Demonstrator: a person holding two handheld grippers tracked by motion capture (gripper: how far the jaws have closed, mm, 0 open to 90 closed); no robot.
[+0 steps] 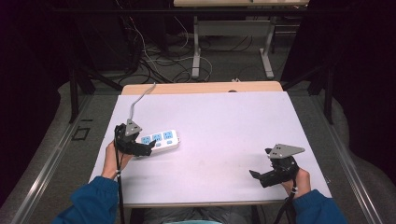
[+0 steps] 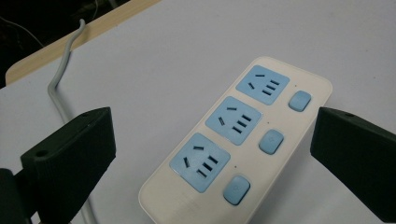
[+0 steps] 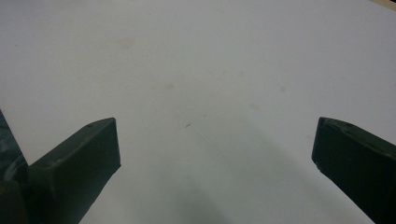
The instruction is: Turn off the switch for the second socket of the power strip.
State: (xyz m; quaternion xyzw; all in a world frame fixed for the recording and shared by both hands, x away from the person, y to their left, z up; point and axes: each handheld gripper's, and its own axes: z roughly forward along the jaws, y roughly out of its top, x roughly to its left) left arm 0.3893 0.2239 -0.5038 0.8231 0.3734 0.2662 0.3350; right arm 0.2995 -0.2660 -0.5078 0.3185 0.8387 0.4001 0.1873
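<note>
A white power strip (image 1: 161, 140) with three blue sockets and three blue switches lies on the left part of the white table top (image 1: 219, 121). My left gripper (image 1: 145, 147) is open at the strip's near end. In the left gripper view the strip (image 2: 243, 135) lies between and just beyond the two wide-apart jaws of the left gripper (image 2: 210, 126), with no contact visible. My right gripper (image 1: 259, 164) stands open near the table's front right. In the right gripper view the right gripper (image 3: 217, 135) has only bare white surface between its jaws.
The strip's grey cable (image 1: 138, 99) runs from the strip toward the table's far left edge, also seen as the cable (image 2: 58, 88) left of the strip. A wooden table edge (image 1: 201, 87) shows at the back. Desk legs and wires stand on the floor beyond.
</note>
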